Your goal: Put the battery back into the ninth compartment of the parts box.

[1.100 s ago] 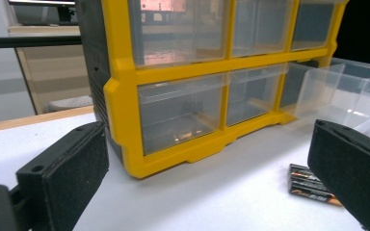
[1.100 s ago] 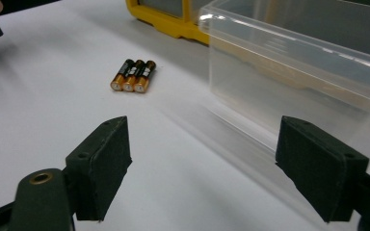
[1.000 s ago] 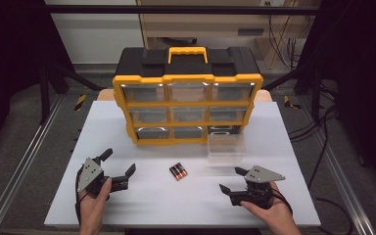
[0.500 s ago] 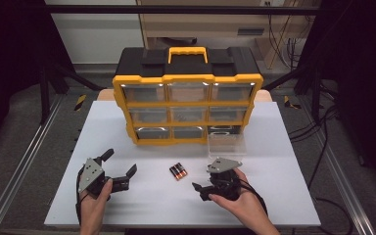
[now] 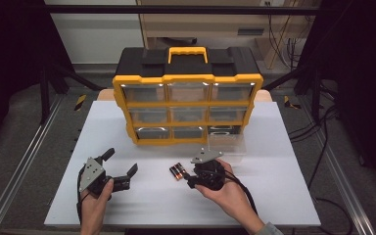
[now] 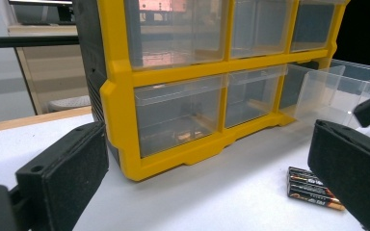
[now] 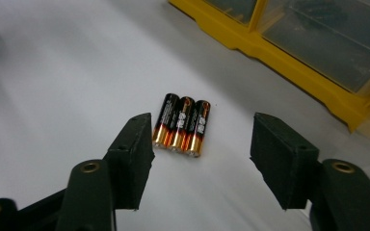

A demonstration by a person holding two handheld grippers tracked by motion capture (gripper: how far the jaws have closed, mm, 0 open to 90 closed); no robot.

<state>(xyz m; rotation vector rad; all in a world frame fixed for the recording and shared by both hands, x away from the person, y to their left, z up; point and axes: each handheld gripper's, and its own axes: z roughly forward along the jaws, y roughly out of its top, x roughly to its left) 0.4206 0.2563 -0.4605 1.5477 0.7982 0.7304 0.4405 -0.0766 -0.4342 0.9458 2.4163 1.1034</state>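
Note:
Three black-and-copper batteries [image 5: 177, 171] lie side by side on the white table, in front of the yellow-and-black drawer organizer [image 5: 186, 98]. My right gripper [image 5: 190, 177] sits just right of them, pointing at them. In the right gripper view the batteries [image 7: 182, 124] lie just beyond the tips of the right gripper [image 7: 203, 131]. Its jaws have just been closing and stand partly open with nothing between them. My left gripper [image 5: 121, 161] rests open at the front left, empty. The left gripper [image 6: 207, 178] faces the organizer [image 6: 120, 91], with the batteries [image 6: 314, 187] at lower right.
A clear plastic drawer [image 5: 227, 144] stands pulled out on the table in front of the organizer's lower right slot, close behind my right hand. The clear drawer [image 6: 337, 86] looks empty. The white table [image 5: 284, 186] has free room at the front right and far left.
My right gripper has moved left from the table's front right to the batteries, and its jaws have narrowed. The left gripper and the batteries have stayed where they were.

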